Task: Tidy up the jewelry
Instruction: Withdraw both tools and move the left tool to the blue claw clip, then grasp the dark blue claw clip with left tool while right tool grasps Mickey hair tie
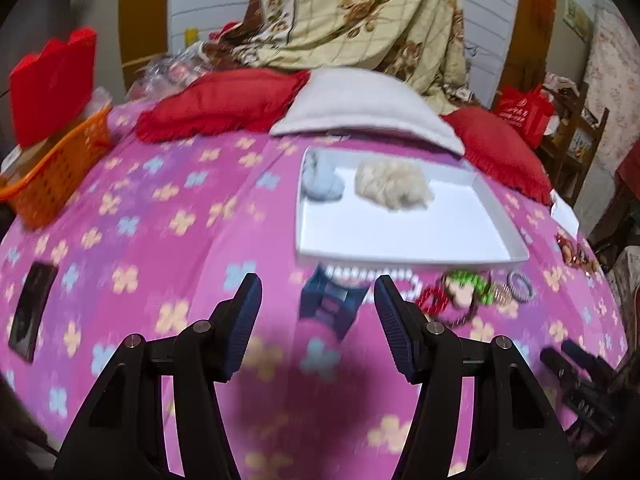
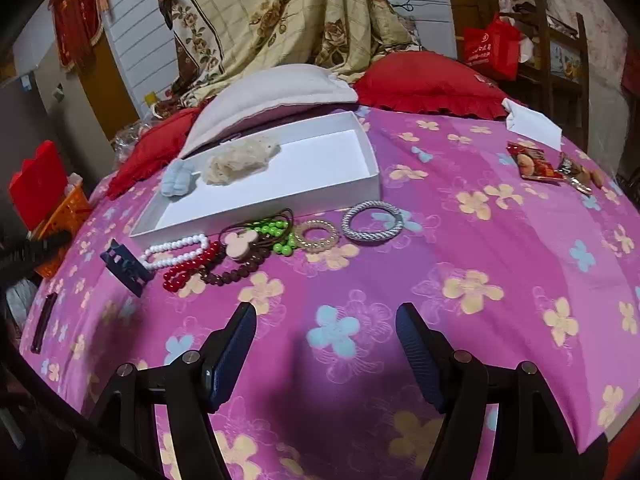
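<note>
Both the left gripper (image 1: 318, 284) and the right gripper (image 2: 326, 312) tilt downward, jaws parted and holding nothing.

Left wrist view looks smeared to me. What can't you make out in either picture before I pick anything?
- Left wrist: motion blur smears the jewelry row; single bracelets unclear.
- Left wrist: the right gripper is blurred and cut by the edge.
- Right wrist: the dark flat object sits near the rim, too small to identify.

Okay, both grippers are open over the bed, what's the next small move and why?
Probably ease the left gripper forward and down onto the dark blue hair clip: it lies just ahead between the open, empty jaws, outside the white tray.
</note>
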Demonstrator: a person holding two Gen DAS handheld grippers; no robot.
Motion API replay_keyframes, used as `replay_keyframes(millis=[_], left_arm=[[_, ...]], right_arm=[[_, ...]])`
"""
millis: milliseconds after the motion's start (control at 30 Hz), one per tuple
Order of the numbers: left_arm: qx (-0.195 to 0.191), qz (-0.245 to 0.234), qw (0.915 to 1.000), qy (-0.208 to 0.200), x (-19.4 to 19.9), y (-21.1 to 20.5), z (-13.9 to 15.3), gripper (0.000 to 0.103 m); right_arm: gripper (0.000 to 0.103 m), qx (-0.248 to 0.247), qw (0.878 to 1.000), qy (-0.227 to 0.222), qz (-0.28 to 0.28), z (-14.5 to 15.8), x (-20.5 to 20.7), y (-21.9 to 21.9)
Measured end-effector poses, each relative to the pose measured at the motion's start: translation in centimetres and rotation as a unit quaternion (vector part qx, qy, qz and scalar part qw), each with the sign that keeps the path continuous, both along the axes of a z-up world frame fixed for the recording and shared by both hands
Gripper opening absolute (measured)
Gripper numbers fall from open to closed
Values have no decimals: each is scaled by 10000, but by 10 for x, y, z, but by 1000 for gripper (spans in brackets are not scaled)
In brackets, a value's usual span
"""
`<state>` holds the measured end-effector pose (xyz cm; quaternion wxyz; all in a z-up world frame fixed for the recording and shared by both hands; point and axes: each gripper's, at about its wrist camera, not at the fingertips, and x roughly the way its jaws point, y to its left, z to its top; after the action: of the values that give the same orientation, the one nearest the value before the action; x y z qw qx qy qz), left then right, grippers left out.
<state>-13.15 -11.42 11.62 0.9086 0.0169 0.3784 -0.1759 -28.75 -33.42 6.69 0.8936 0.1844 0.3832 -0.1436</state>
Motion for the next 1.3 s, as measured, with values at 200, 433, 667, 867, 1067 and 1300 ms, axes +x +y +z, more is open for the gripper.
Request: replay_keyframes(millis=[200, 433, 667, 867, 1067, 1300], left_arm=[[-226, -49, 9995, -233, 18, 3, 5, 58], [-857, 156, 9960, 202, 34, 50, -17, 63], [-1205, 193, 9916, 433, 46, 78, -37, 66], [-1298, -465, 9885, 619, 39, 51, -44, 70], [-688, -1017, 9909, 555, 28, 11, -56, 70], [-290, -1167, 9901, 718, 33, -9, -75, 70]], right_arm=[[70, -68, 9997, 186, -157, -1, 0, -5], [70, -110, 9996, 237, -117, -2, 16, -5], [70, -65, 9996, 234, 111, -3, 43, 4], [70, 58, 9991, 198, 380, -7, 60, 12], [70, 257, 9984, 168, 482, -12, 77, 9], [70, 374, 9972, 129, 628, -16, 102, 3]])
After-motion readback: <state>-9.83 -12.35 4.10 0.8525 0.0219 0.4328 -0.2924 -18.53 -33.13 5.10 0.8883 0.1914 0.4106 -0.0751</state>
